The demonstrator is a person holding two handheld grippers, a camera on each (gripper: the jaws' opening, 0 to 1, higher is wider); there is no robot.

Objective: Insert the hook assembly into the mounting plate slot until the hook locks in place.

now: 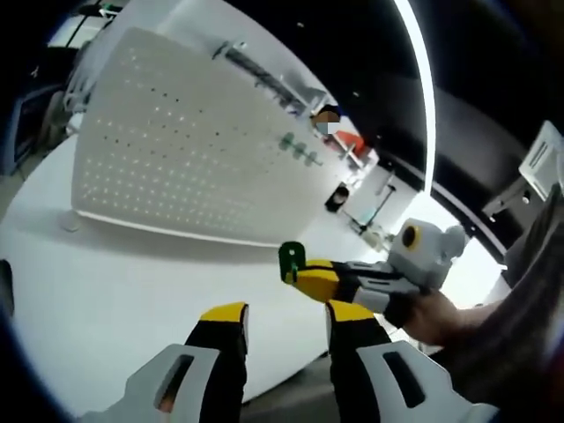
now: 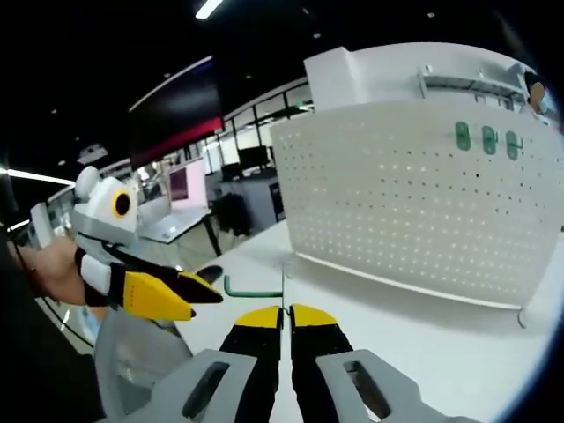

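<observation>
Where I look along my two claws, this is what I see:
Right claw (image 2: 286, 319): jaws pressed together on the green hook (image 2: 253, 288); its thin stem stands up between my tips and its arm sticks out to the side.
Left claw (image 1: 288, 315): jaws apart, gripping nothing.
Pegboard (image 2: 414, 203): upright ahead of my right claw, well apart from it, with three green hooks (image 2: 486, 138) near its top edge.
Table (image 1: 106, 291): open white surface between my claws and the board's lower edge; the near edge lies under my left claw.
</observation>
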